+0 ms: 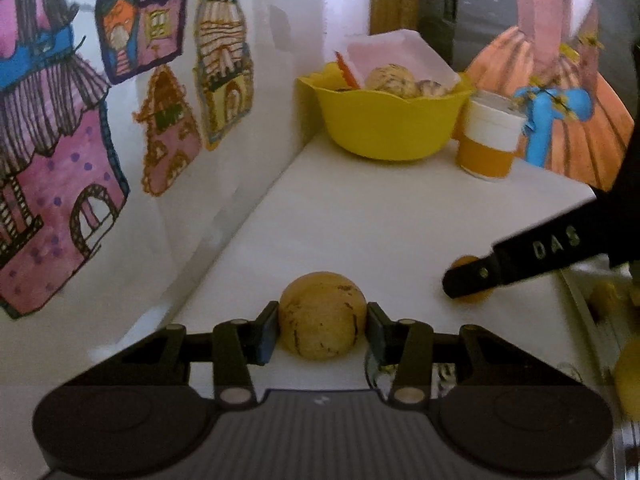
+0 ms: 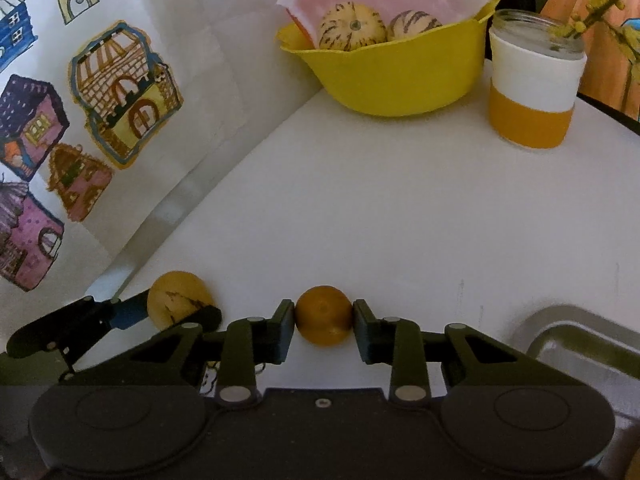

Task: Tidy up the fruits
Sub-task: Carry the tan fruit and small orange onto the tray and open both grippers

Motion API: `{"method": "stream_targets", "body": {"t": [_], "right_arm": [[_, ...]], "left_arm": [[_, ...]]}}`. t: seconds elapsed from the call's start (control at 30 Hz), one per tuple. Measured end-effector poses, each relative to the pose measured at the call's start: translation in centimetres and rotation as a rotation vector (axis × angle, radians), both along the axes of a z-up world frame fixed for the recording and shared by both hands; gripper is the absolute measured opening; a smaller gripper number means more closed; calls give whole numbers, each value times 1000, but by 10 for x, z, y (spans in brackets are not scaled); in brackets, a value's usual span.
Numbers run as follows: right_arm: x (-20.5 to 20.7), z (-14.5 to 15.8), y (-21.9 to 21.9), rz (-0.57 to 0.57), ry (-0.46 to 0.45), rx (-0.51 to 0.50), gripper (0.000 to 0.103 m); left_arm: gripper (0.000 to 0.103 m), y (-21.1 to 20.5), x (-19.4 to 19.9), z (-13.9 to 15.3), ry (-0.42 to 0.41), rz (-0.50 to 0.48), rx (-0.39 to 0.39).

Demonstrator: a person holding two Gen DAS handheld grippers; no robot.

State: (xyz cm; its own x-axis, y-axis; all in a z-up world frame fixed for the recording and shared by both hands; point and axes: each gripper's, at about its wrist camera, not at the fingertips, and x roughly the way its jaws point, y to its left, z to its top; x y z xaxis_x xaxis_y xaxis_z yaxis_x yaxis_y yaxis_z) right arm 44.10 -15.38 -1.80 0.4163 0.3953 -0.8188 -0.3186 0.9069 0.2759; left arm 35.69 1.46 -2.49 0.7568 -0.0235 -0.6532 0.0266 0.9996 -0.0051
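Two striped fruits [image 2: 376, 26] already in yellow bowl [image 2: 396, 80] at 12 o'clock. Left gripper [image 1: 322, 322] clamps a speckled fruit [image 1: 322, 316]; right gripper [image 2: 323, 316] clamps an orange fruit [image 2: 323, 314]. Both remain undelivered.

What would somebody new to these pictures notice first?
Probably the two fruits pinched side by side on the white table: a pale striped round fruit in the left tool and a small orange round fruit in the right tool. Behind stands a bright yellow plastic bowl holding two more striped fruits, beside colourful house drawings on the left wall.
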Motion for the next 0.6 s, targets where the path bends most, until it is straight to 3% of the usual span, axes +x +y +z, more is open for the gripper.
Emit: {"method": "stream_targets", "body": {"t": [0.37,0.6], "right_arm": [[-28,9,-9,10,34,-7,33],[-68,30,-24,27,19,11,33]], "left_arm": [[48,-15,-39,8,43,-69,-25],[48,-22,-68,15,47,-102,-45]]}}
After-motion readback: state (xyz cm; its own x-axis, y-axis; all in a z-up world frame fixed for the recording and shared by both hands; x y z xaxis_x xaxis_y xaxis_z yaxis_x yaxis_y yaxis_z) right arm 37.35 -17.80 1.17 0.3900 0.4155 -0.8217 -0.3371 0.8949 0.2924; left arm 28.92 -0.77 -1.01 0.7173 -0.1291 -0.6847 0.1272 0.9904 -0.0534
